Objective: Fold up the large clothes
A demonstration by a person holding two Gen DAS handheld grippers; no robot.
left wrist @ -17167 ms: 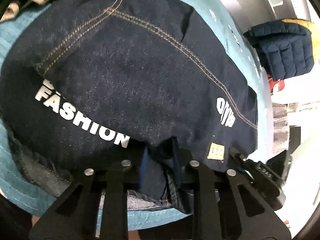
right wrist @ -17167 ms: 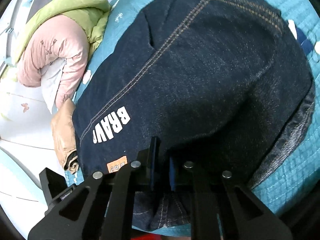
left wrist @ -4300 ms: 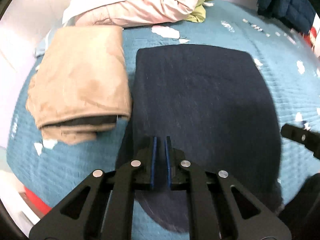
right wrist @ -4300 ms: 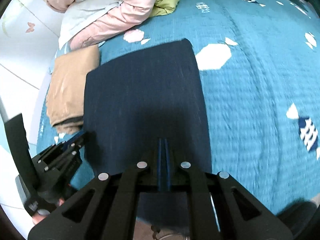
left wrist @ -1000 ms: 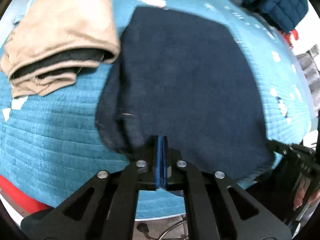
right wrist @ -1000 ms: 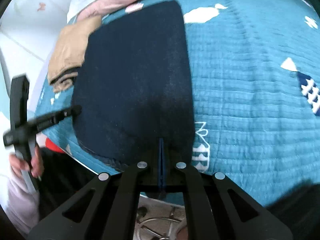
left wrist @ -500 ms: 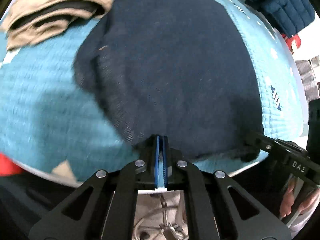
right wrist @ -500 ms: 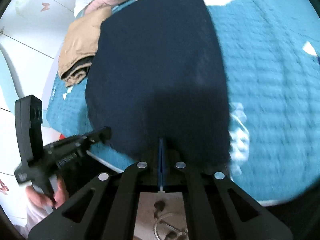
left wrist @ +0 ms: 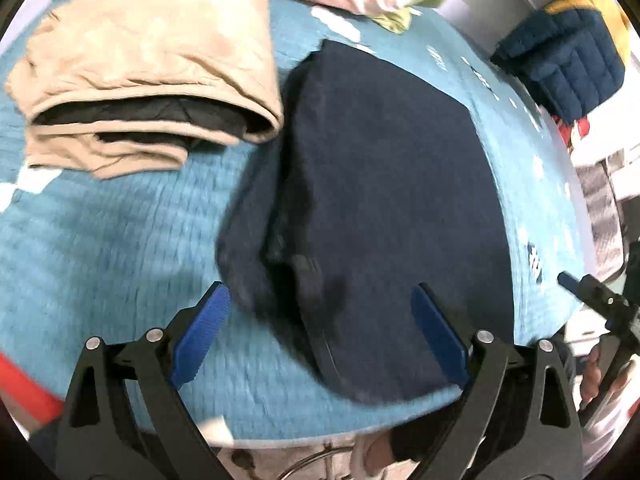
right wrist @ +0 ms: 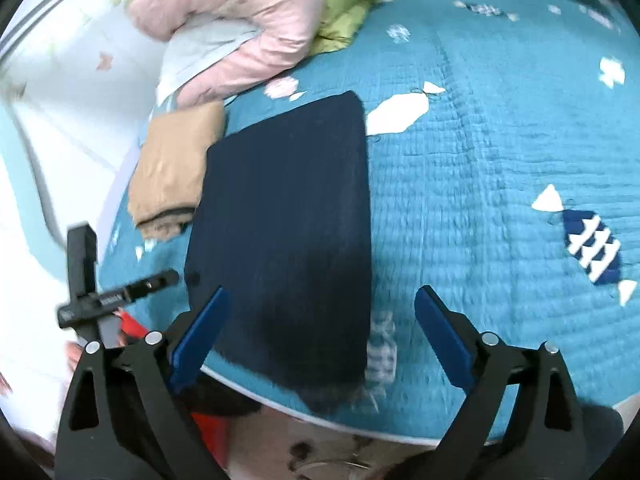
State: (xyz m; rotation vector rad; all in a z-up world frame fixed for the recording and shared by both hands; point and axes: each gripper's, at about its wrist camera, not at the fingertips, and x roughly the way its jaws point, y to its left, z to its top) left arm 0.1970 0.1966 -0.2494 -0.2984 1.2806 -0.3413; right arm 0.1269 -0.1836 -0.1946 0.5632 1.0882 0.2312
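Observation:
The dark blue denim garment (left wrist: 384,184) lies folded into a long rectangle on the teal quilt (left wrist: 112,232), its near end at the bed's front edge. It also shows in the right wrist view (right wrist: 288,216). My left gripper (left wrist: 320,332) is open and empty, just above the garment's near left end, where folded layers bunch. My right gripper (right wrist: 320,332) is open and empty over the garment's near end. The left gripper's body (right wrist: 104,296) shows at the left of the right wrist view.
A folded tan garment (left wrist: 148,64) lies beside the denim on its left, also in the right wrist view (right wrist: 172,168). Pink and green jackets (right wrist: 256,28) are piled at the back. A navy quilted jacket (left wrist: 568,68) lies far right. The floor shows below the bed edge (right wrist: 320,452).
Both grippers were shut on the denim's near edge half a second ago; both have opened and let it go. The garment now rests flat on the quilt.

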